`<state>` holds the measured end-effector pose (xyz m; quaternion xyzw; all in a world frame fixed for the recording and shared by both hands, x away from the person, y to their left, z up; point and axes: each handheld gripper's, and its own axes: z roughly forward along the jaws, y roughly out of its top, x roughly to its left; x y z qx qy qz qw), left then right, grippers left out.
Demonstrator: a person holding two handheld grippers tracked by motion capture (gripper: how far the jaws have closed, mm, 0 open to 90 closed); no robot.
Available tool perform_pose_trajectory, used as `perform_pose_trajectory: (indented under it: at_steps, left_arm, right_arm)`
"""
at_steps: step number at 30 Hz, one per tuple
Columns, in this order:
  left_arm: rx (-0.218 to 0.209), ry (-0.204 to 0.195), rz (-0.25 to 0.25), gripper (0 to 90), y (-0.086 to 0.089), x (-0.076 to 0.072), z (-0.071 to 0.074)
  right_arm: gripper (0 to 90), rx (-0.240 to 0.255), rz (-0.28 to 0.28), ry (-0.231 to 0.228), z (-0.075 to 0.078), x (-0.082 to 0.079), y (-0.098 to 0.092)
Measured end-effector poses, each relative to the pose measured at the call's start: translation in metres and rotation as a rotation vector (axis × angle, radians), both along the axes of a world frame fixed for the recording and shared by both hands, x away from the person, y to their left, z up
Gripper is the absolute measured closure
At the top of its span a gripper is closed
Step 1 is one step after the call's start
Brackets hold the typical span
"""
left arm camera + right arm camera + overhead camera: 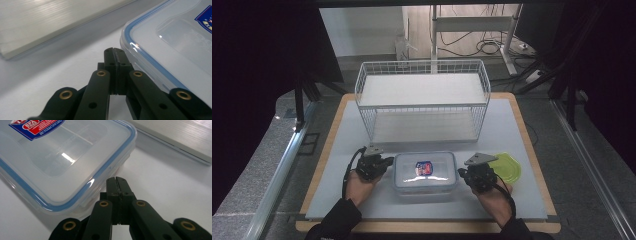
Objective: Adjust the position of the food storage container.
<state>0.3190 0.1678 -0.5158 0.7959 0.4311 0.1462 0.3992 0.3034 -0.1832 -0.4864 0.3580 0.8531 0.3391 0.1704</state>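
**A:** What took up most of the scene?

**B:** The table (512,150), a pale grey top with a wooden edge. On its far half stood a white wire rack (422,100) with two shelves, the biggest thing on it.

**A:** And in front of the rack?

**B:** A clear rectangular food container (425,172) lay flat on the near half of the table, roughly central, well short of the rack. Its lid was on, edged with a blue seal, and a red and blue label (424,167) sat on top of the lid.

**A:** Anything beside it?

**B:** A yellow-green lid (507,167) lay on the table to the container's right, partly behind the right hand's tool.

**A:** Where were the grippers?

**B:** One at each short end of the container. The left gripper (384,164) was at the container's left end, and the right gripper (464,174) at its right end. Both were held low over the table, tips aimed inward at the box.

**A:** Were the jaws spread?

**B:** No. In the left gripper view the left gripper's (114,53) jaws were pressed together with nothing between them, the tip just beside the container's (175,45) blue-edged rim. The right gripper view showed the same: the right gripper (116,182) pinched flat on itself, empty, right next to the container's (62,165) corner. Whether either tip actually touched the plastic, I could not tell.
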Motion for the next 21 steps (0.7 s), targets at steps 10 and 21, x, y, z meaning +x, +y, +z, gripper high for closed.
perform_pose_trajectory:
  at_steps: [10,21]
  left_arm:
    - [0.069,-0.074,0.022,76.6,0.012,-0.014,0.012]
    - [0.053,-0.122,0.018,29.8,0.032,-0.055,0.011]
  right_arm:
    - [87.4,-0.001,0.021,-0.028,0.004,-0.007,-0.011]
    - [66.4,0.042,-0.002,-0.071,0.010,-0.018,-0.030]
